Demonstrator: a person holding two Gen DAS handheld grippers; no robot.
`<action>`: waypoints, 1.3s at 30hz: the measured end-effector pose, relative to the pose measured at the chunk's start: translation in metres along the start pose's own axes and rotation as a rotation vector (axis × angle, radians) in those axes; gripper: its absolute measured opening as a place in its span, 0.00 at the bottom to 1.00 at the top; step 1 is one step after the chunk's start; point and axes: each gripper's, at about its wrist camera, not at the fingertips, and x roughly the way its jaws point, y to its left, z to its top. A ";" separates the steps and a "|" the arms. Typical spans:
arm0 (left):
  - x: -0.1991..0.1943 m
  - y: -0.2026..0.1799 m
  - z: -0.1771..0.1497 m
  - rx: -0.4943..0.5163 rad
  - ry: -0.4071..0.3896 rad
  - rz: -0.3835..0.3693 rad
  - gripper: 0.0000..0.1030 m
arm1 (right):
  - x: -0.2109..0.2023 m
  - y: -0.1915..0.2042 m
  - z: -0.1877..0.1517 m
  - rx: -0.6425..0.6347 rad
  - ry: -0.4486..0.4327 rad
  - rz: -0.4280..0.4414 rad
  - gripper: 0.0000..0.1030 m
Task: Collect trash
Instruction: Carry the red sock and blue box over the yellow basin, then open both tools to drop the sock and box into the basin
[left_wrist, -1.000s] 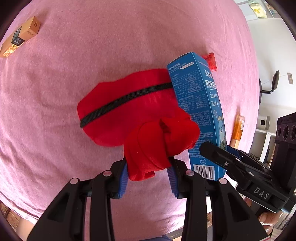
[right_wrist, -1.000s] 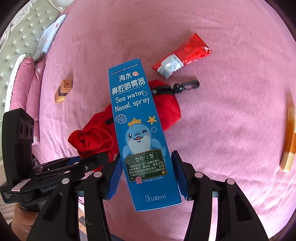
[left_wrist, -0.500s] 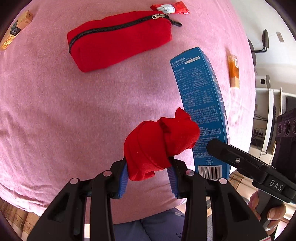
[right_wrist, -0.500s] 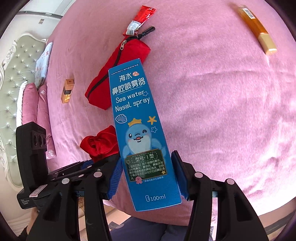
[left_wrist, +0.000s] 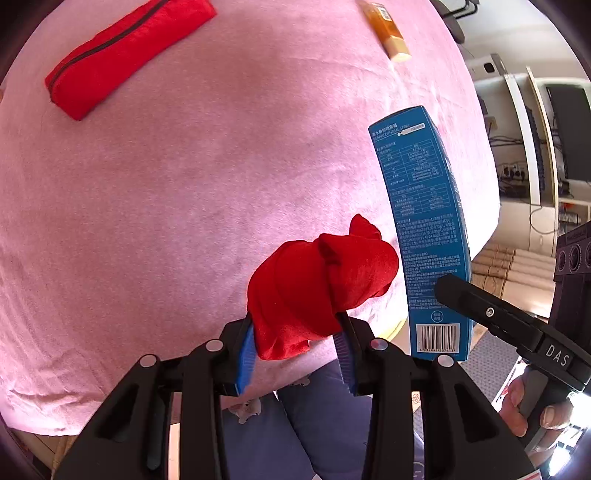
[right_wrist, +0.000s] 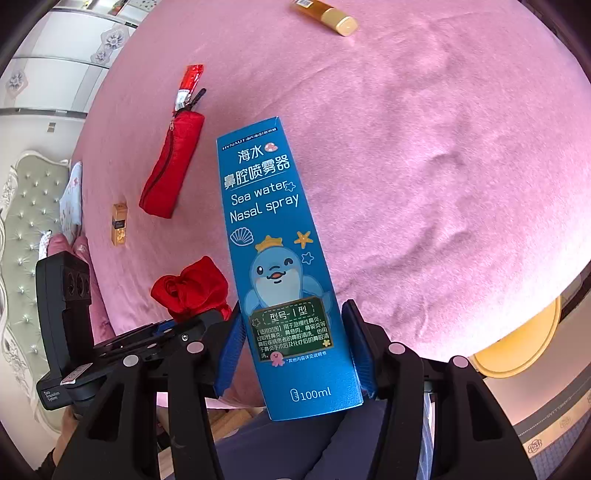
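A big bed is covered by a pink blanket (right_wrist: 424, 155), and everything else is seen on it or above it. A grey padded headboard (right_wrist: 26, 221) is seen at the far left in the right wrist view.

A tall blue box (right_wrist: 284, 266) with a cartoon dolphin and the words "Sea water Nasal spray" is pinched by the right hand-held gripper (right_wrist: 295, 347). The box is pressed on both sides by the blue pads and is held up above the blanket, near the bed's edge. The same box (left_wrist: 424, 229) is seen from its back in the left wrist view, with a barcode at the bottom.

A long red zip pouch (left_wrist: 122, 55) is left lying on the blanket, well apart from both grippers.

A crumpled red cloth (left_wrist: 317, 284) is pinched by the left hand-held gripper (left_wrist: 295, 354), just beside the blue box. It is held up off the blanket too.

An orange tube (left_wrist: 388, 29) with a pale cap is seen lying far off on the blanket. A small red packet (right_wrist: 188, 85) is seen at the pouch's zip end. A little gold box (right_wrist: 119, 223) is seen lying near the pouch.
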 end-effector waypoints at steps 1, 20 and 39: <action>0.003 -0.009 -0.003 0.020 0.005 0.002 0.36 | -0.005 -0.009 -0.005 0.015 -0.009 0.001 0.49; 0.107 -0.223 -0.084 0.359 0.170 0.066 0.36 | -0.107 -0.214 -0.118 0.325 -0.190 0.025 0.49; 0.222 -0.352 -0.154 0.550 0.338 0.137 0.36 | -0.125 -0.362 -0.208 0.580 -0.188 0.051 0.50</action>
